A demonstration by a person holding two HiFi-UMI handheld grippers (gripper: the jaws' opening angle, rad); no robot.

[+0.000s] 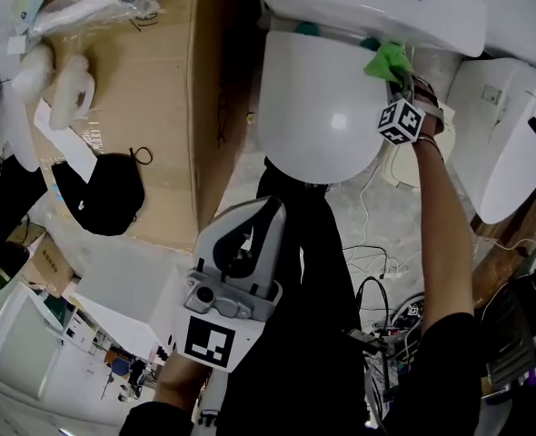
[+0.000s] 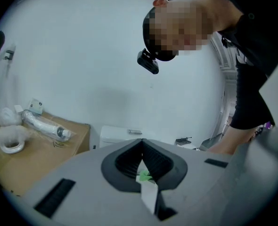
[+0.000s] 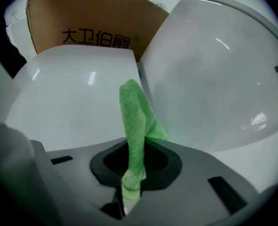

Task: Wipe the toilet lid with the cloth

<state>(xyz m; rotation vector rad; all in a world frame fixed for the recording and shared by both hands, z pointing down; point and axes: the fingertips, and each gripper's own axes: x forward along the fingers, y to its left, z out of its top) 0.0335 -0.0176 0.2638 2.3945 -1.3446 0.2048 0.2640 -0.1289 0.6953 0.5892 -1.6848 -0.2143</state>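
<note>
Right gripper view shows the right gripper (image 3: 129, 180) with jaws clamped on the green cloth (image 3: 136, 121), at the toilet lid's (image 1: 318, 107) far right edge. The lid's unwiped surface stretches near-left. The left gripper (image 1: 266, 212) hangs near, jaws closed and empty.

Toilet lid (image 1: 318, 107): centre and front of top bare, open room for sweep.
Rear edge tight: cistern (image 1: 368, 7) just behind; right gripper (image 1: 397, 78), fingers clamped on cloth (image 1: 388, 60), sits at rear right corner by narrow gap.
Right flank: second toilet (image 1: 513, 153) near; channel between taken by right forearm (image 1: 441, 234).
Left flank: cardboard box (image 1: 132, 107) wall just beside lid, slim slot only.
Front: left gripper (image 1: 266, 209) low, apart from lid.
Floor lower right: cables (image 1: 386, 275) clutter passage.
</note>
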